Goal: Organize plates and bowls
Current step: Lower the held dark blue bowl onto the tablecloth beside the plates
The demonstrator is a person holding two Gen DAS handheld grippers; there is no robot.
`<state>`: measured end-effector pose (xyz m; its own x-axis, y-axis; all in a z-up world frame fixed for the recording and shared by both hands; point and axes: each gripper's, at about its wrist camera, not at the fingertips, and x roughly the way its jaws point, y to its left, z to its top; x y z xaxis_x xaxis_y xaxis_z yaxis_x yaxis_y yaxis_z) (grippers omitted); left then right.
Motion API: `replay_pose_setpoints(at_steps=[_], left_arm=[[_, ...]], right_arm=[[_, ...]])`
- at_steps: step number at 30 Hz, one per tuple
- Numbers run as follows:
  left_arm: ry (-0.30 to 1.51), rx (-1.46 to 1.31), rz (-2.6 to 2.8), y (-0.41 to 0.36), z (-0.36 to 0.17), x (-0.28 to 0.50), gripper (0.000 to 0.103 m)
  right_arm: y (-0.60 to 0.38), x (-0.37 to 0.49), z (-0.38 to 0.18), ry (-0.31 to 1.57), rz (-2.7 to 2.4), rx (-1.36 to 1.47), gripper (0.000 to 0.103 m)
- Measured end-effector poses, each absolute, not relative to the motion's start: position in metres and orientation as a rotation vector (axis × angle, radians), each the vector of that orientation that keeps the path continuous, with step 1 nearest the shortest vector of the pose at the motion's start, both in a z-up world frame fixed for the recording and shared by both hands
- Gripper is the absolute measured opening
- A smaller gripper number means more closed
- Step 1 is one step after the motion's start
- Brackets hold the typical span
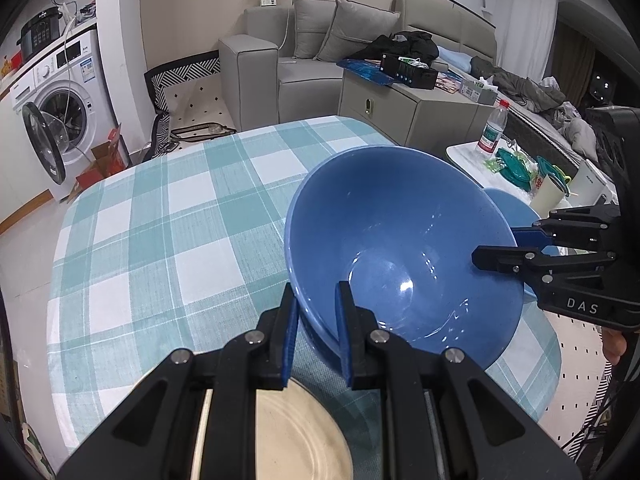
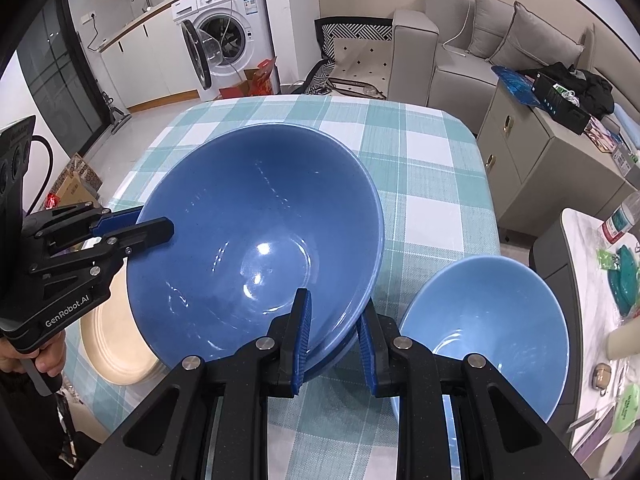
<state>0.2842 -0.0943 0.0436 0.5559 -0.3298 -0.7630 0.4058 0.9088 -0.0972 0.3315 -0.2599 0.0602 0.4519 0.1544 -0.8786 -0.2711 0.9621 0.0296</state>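
A large blue bowl is held between both grippers above the checked tablecloth; it also shows in the right wrist view. My left gripper is shut on its near rim, one finger inside and one outside. My right gripper is shut on the opposite rim the same way, and shows at the right of the left wrist view. A smaller blue bowl stands on the table beside it, partly hidden in the left wrist view. A cream plate lies under my left gripper, also in the right wrist view.
The table with the teal checked cloth has rounded corners. A white side table with a bottle, teal dishes and packets stands to the right. A grey cabinet, a sofa and a washing machine lie beyond.
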Motion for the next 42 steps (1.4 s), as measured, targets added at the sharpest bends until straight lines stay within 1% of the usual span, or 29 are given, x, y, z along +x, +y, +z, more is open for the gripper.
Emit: replay_pose_setpoints(at_steps=[27,42], left_arm=[[0.910,0.135,-0.440,-0.101,0.027,0.282,0.017],[0.933,0.164,-0.442,-0.103,0.020,0.282,0.017]], right_arm=[[-0.257,0.334,0.035,1.109,0.243,-0.184,0.023],[-0.252,0.332,0.031,1.127,0.232,-0.227,0.023]])
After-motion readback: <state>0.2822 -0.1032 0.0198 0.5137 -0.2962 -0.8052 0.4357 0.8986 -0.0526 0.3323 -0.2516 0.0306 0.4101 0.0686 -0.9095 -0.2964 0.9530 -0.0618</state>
